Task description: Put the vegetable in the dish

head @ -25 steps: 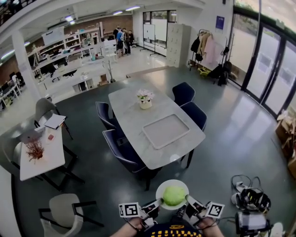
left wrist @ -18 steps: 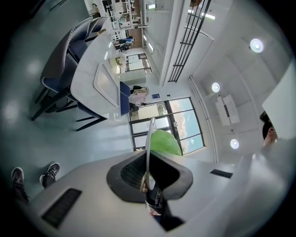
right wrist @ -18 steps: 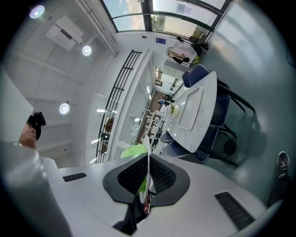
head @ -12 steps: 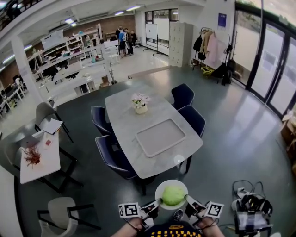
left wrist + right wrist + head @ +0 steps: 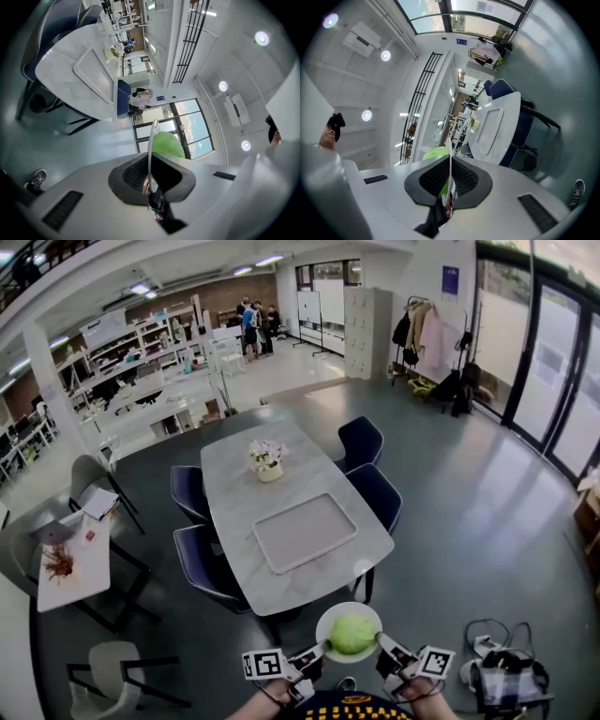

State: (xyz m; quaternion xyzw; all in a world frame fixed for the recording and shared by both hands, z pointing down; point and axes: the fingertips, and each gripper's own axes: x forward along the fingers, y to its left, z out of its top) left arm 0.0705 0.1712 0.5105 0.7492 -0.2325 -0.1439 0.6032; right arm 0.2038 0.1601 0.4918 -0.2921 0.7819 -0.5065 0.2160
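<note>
Head view: round green vegetable point(image 5: 353, 635) sits in white dish point(image 5: 326, 622); left gripper point(image 5: 318, 653), right gripper point(image 5: 382, 646), jaws clamped on opposite rims; bench point(image 5: 234, 474) lies far ahead.

left gripper point(image 5: 315, 654): low in the head view, left of centre, jaws aimed forward and inward; its marker cube point(image 5: 262, 664) faces up.
left jaws: in the left gripper view point(image 5: 151, 176), closed on the thin rim of the dish point(image 5: 152, 140), which stands edge-on between the pads.
right gripper point(image 5: 382, 647): level with the left, mirrored, cube point(image 5: 435, 663) up.
right jaws: in the right gripper view point(image 5: 449, 180), clamped on the opposite rim.
left hand point(image 5: 255, 701): at the bottom edge, behind its gripper, mostly cut off.
right hand point(image 5: 414, 692): likewise.
</note>
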